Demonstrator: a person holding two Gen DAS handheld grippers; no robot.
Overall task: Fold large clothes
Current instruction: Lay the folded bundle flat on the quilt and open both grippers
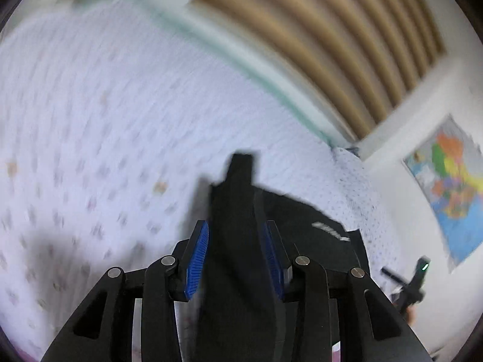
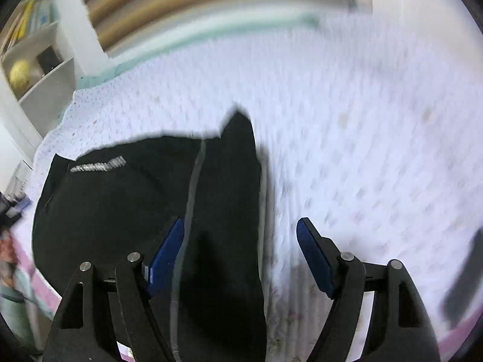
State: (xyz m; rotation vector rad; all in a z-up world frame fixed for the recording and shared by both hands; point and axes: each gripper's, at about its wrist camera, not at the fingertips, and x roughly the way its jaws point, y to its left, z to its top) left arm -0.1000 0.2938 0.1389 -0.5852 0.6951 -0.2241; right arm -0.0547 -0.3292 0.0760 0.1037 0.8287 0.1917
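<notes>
While right gripper [image 2: 240,259] gapes, left gripper [image 1: 237,259] straddles black garment [image 1: 238,211]

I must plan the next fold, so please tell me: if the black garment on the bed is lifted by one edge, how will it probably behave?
The black garment will probably be floppy: it lies flat in soft layers on the bedspread. It likely drapes and unfolds if lifted by one edge only. It seems light, being thin cloth, and may slide a little when pushed.

You are looking at a black garment [image 2: 120,205] with a pale grey printed strip and a grey seam line — it is lying on a white bedspread [image 2: 362,135] dotted with small mauve motifs. Blue pads [image 2: 314,256] are lining your black grippers.
</notes>
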